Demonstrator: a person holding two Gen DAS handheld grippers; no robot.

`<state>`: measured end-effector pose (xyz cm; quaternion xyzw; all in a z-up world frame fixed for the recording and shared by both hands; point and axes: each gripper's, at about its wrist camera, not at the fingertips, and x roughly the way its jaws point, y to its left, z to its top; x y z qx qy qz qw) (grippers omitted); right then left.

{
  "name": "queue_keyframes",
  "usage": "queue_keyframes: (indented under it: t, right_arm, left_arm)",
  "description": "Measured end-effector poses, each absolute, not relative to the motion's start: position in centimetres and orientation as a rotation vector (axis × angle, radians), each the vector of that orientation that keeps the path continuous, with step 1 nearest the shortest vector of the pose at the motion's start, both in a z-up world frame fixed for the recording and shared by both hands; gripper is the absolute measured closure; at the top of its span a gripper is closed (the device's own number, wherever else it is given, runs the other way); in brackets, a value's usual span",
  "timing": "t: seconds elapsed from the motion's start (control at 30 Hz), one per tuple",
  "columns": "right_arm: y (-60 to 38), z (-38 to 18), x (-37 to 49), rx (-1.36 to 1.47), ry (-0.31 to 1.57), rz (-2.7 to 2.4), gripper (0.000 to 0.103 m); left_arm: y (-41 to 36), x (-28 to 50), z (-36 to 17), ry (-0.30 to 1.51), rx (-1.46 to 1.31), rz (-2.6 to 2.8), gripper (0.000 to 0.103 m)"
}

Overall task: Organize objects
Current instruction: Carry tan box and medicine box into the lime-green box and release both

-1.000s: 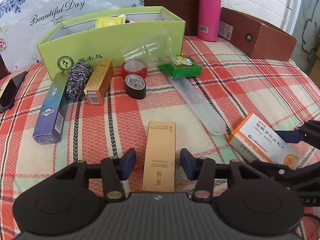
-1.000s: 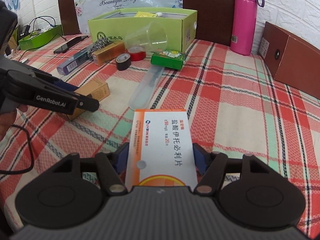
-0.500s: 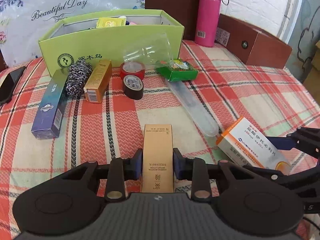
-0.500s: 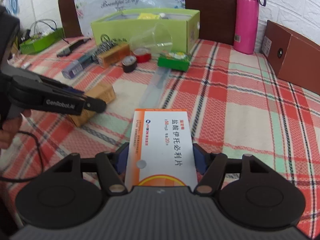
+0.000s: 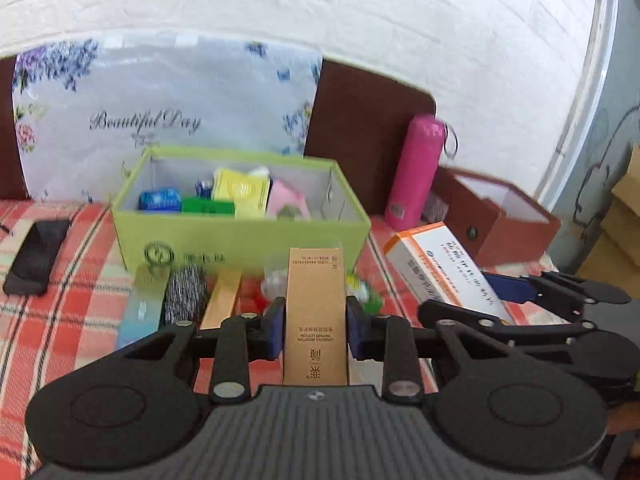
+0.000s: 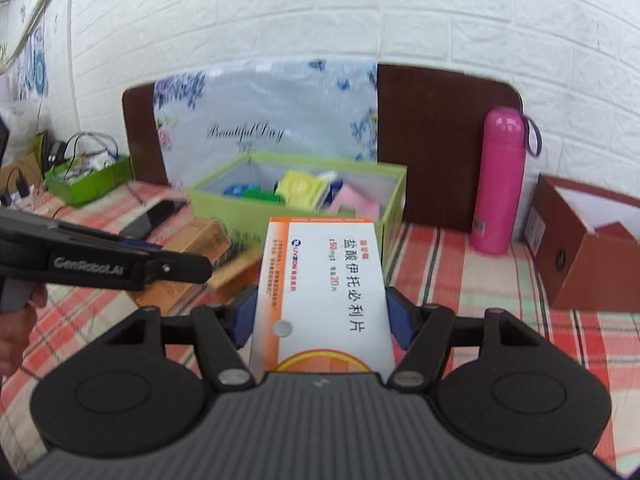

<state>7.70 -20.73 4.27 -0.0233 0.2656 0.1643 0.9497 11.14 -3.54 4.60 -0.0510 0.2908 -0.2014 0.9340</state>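
My left gripper (image 5: pixel 315 330) is shut on a slim tan carton (image 5: pixel 315 312), held above the checked cloth in front of the green box (image 5: pixel 240 236). My right gripper (image 6: pixel 323 320) is shut on a white and orange medicine box (image 6: pixel 326 292), also lifted; that medicine box (image 5: pixel 442 268) shows at the right of the left wrist view. The green box (image 6: pixel 296 208) is open on top and holds several small packets. The tan carton (image 6: pixel 192 248) appears at the left of the right wrist view behind the other gripper's finger.
A pink bottle (image 6: pixel 500 180) and an open brown box (image 6: pixel 588 248) stand at the right. In front of the green box lie a blue carton (image 5: pixel 142 308), a steel scourer (image 5: pixel 186 292) and a gold carton (image 5: pixel 222 300). A phone (image 5: pixel 36 256) lies at the left.
The left jaws closed on the tan carton, then both grippers rose with their boxes and tilted up, so the green box's inside and the wall came into view.
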Motion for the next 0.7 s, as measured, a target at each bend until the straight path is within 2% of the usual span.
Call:
queue_keyframes:
  t: [0.37,0.7]
  right_arm:
    - [-19.5,6.0,16.8,0.007,0.486,0.245,0.038]
    - [-18.6,2.7,23.6,0.037,0.532,0.156,0.038]
  left_arm:
    - [-4.4,18.5,7.8,0.565,-0.187,-0.388,0.072]
    - [-3.5,27.2,5.7,0.656,-0.257,-0.303,0.072]
